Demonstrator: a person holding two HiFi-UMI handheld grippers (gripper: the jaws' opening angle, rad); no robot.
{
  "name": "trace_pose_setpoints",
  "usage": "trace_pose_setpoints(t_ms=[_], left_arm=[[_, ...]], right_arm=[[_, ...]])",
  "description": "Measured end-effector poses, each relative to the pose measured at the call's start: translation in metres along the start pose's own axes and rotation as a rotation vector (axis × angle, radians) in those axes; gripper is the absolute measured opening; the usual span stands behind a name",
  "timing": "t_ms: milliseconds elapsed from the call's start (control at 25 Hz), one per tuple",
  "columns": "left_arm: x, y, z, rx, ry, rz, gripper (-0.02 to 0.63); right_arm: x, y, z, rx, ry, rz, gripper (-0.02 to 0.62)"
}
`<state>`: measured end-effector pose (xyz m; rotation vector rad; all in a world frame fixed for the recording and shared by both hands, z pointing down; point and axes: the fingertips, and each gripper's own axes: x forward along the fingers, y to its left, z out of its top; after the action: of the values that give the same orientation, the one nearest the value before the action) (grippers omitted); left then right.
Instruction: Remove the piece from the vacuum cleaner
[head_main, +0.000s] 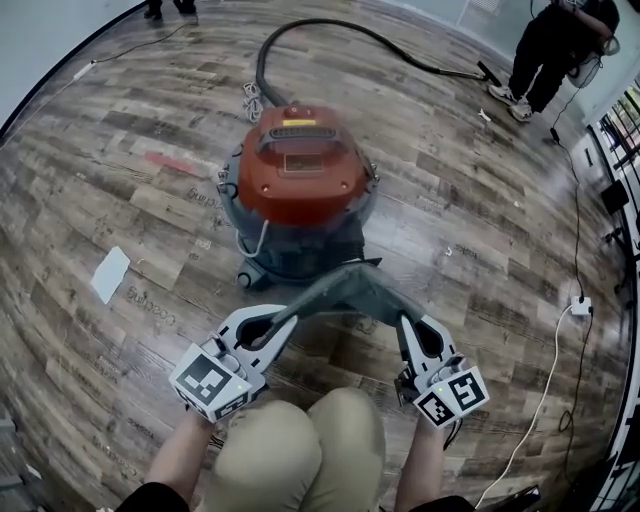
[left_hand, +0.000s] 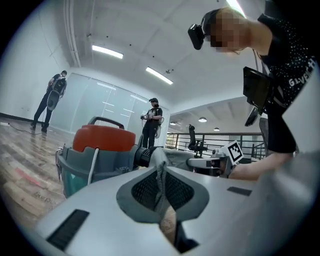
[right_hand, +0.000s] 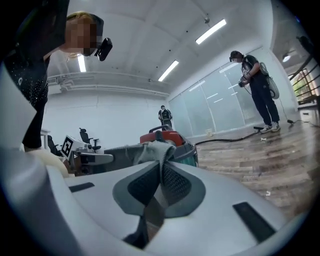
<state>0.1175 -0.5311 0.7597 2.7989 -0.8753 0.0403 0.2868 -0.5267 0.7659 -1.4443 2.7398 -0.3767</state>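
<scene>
A vacuum cleaner (head_main: 300, 170) with a red lid and grey tub stands on the wood floor in the head view. A grey cloth piece (head_main: 350, 288) stretches from its front port toward me. My left gripper (head_main: 280, 325) is shut on the cloth's left end, and my right gripper (head_main: 408, 325) is shut on its right end. In the left gripper view the cloth (left_hand: 161, 165) is pinched between the jaws, with the vacuum cleaner (left_hand: 102, 140) behind. The right gripper view shows the cloth (right_hand: 159, 150) clamped the same way, in front of the vacuum cleaner (right_hand: 167, 137).
A black hose (head_main: 330, 30) curls from the vacuum's back toward a person (head_main: 560, 40) standing at the far right. A white sheet (head_main: 110, 273) lies on the floor at left. A white cable and plug (head_main: 580, 305) lie at right. My knees (head_main: 300, 450) are below the grippers.
</scene>
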Motion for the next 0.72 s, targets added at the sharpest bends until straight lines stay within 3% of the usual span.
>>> trace_pose_setpoints(t_ms=[240,360,560,720], left_arm=[[-0.009,-0.011,0.015,-0.002,-0.033,-0.028,0.018],[-0.017,-0.020,0.019,-0.012,-0.059,-0.035,0.018],[-0.016,-0.019,-0.006,-0.014,-0.009,-0.010,0.018],[-0.012,-0.013,-0.019,-0.013,0.001,0.022,0.020]], right_arm=[[-0.015,0.002,0.023,0.019,-0.083,-0.005,0.020],[-0.039,-0.009,0.030,0.089,-0.150,-0.023,0.020],[-0.048,-0.014,0.004,0.061,-0.052,-0.012,0.021],[-0.041,-0.022,-0.014,0.051,-0.015,-0.071,0.042]])
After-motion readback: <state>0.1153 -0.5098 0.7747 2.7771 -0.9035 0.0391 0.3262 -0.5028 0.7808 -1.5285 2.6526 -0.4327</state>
